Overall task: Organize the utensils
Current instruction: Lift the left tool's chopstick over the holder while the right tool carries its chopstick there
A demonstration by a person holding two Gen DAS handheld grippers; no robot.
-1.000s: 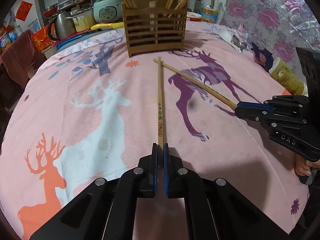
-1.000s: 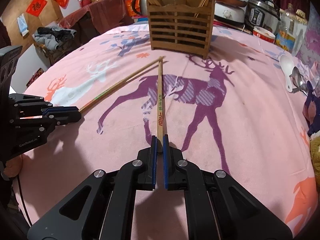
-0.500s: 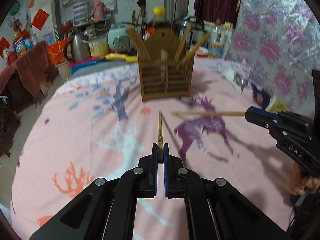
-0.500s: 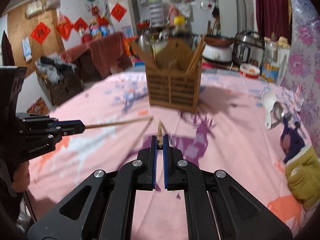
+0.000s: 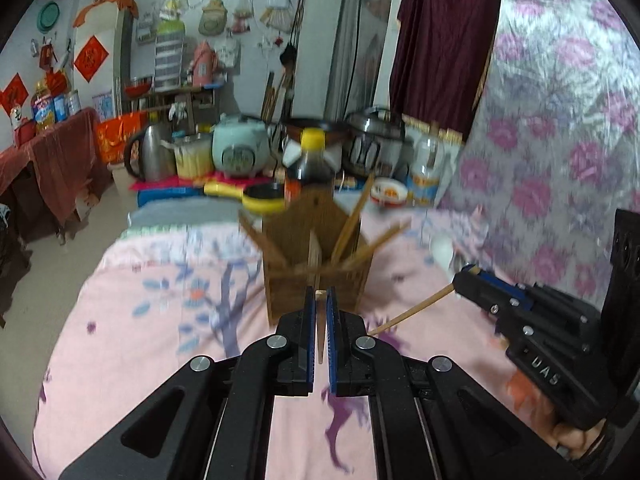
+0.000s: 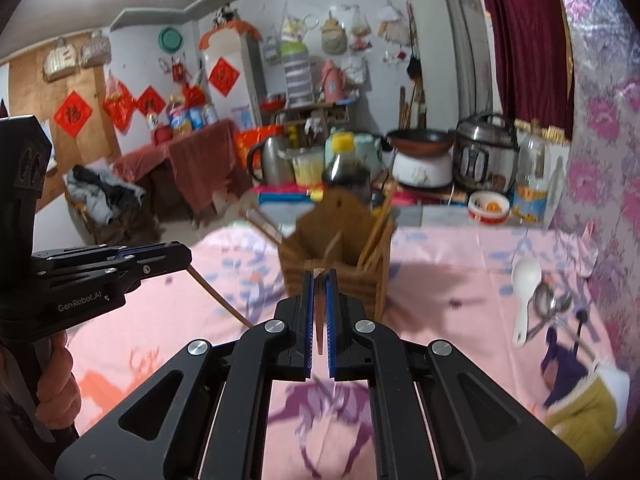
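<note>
A wooden slatted utensil holder (image 5: 316, 280) with several chopsticks in it stands on the pink deer-print tablecloth (image 5: 160, 340), straight ahead of both grippers. My left gripper (image 5: 319, 294) is shut on the top end of a bamboo chopstick (image 5: 320, 346), which hangs down between the fingers. From the right wrist view this gripper (image 6: 186, 256) is at the left, its chopstick (image 6: 218, 298) slanting down. My right gripper (image 6: 319, 276) is shut on a second chopstick (image 6: 319, 330). The left wrist view has it (image 5: 466, 276) at the right, its chopstick (image 5: 412, 312) pointing down-left. Both are held above the cloth.
A white spoon (image 6: 526, 276) and metal spoons (image 6: 548, 304) lie at the table's right side near a purple and yellow plush thing (image 6: 580, 396). A dark sauce bottle (image 6: 344, 164), kettle (image 5: 150, 156) and rice cookers (image 5: 240, 152) stand behind the holder. A hand (image 6: 52, 384) holds the left gripper.
Both grippers have risen from the cloth, each lifting its chopstick. The chopsticks lay flat a second ago and now hang tip down. The views tilted up toward the holder.
</note>
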